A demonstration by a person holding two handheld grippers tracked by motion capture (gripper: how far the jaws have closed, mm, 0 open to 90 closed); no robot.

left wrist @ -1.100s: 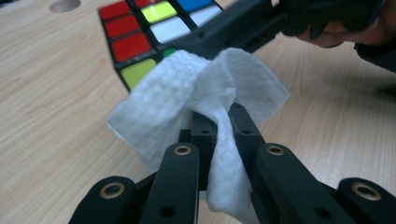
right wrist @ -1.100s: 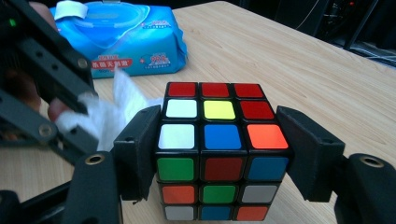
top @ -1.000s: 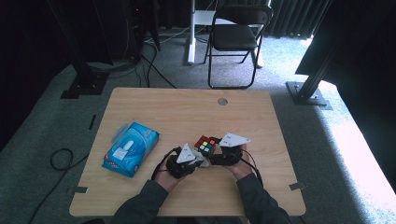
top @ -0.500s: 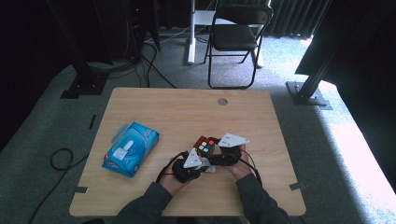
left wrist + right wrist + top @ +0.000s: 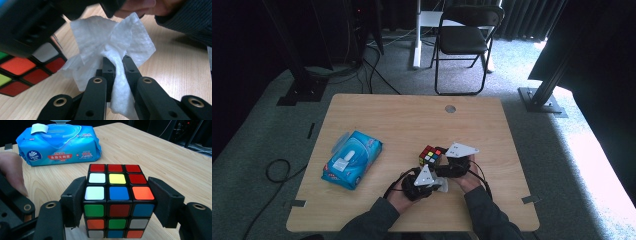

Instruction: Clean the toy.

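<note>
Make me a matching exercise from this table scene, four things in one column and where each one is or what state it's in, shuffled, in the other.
Things:
1. puzzle cube
2. white wipe
3. blue wipes pack
4. folding chair

Places or states:
A. on the floor beyond the table's far edge
B. pinched between the left gripper's jaws
C. lying on the left part of the table, lid flap open
D. clamped by the right gripper on two opposite sides

Pairs: 1-D, 2-B, 3-C, 4-A

Wipes pack (image 5: 352,159) lies left of cube (image 5: 431,155).
</note>
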